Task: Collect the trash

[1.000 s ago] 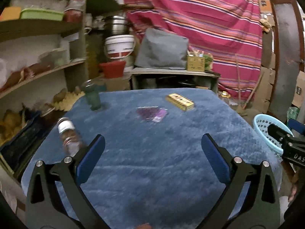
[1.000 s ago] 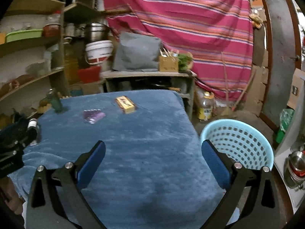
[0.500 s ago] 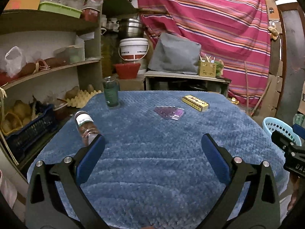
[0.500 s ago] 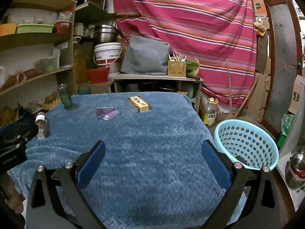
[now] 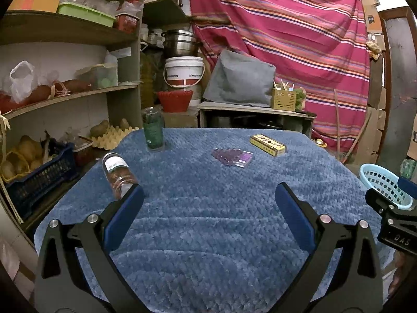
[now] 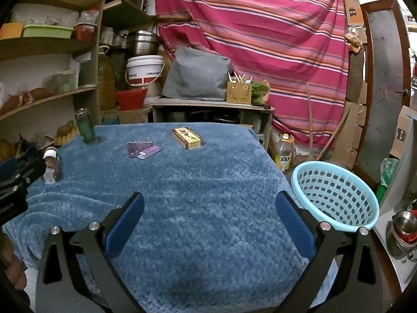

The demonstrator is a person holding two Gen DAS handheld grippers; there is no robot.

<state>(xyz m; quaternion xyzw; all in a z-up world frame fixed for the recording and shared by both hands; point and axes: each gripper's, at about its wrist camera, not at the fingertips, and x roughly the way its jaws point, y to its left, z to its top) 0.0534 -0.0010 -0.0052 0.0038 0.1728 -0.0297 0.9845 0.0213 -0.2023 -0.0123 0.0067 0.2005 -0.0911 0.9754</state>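
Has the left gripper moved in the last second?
Yes. The left gripper has tilted up and eased back: the green jar and yellow box sit lower in its view, and more of the shelves shows. Its jaws are open and empty.

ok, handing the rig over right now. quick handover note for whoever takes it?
Left tool: open, empty, above the near part of the blue-covered table.
Right tool: open, empty, above the table's near right side.
On the table: clear bottle lying at the left edge, green bottle upright at the far left, purple wrapper mid-table, yellow box beyond it.
Blue basket sits off the table's right side; nothing shows inside it from here.
Done: nothing picked up yet.
Left: all four items. The clear bottle is nearest the left tool.
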